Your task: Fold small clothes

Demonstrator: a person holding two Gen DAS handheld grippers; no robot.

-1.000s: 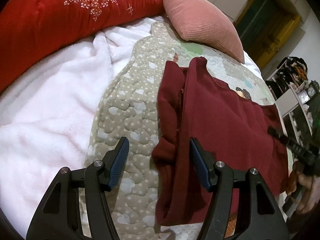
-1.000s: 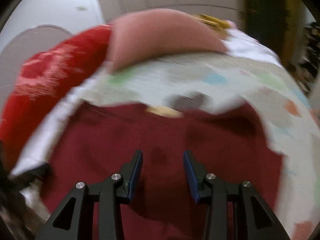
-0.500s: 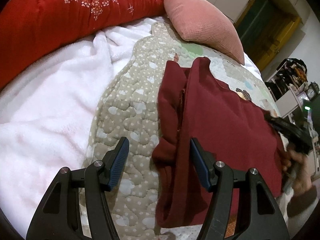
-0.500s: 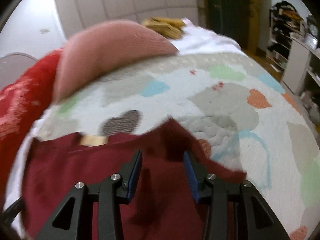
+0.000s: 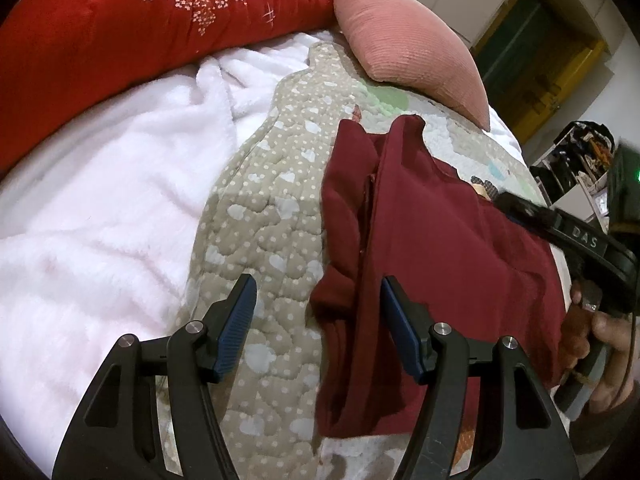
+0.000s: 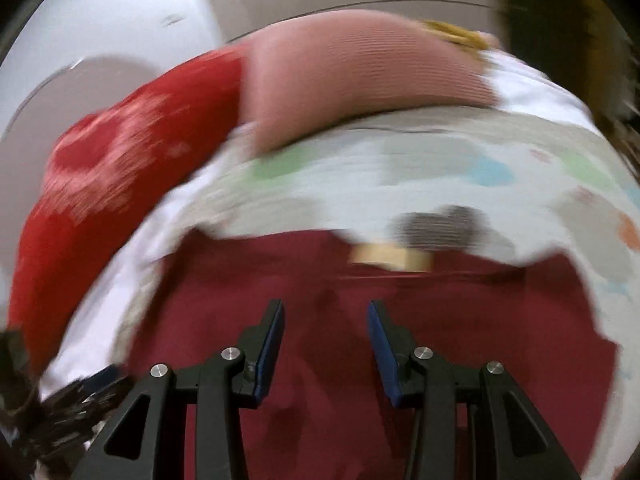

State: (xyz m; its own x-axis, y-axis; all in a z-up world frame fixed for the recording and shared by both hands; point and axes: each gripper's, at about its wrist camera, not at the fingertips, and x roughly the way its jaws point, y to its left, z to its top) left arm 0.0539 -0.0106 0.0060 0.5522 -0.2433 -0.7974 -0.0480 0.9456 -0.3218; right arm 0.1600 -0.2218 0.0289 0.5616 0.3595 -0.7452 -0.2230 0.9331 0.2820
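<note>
Though blurred, soft maroon garment point(image 6: 460, 320) seems half-folded.

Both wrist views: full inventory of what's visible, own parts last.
maroon garment: 1, dark red, flat on the quilt, left sleeve folded in
quilt: 1, grey-beige dotted, under the garment
fleece blanket: 1, white, left of the quilt
red floral pillow: 1, red, behind the blanket
pink cushion: 1, pink ribbed, behind the garment
shelf unit: 1, white, cluttered, far right
left gripper: 1, black with blue pads, open over the garment's left edge
right gripper: 1, black with blue pads, open above the garment
</note>
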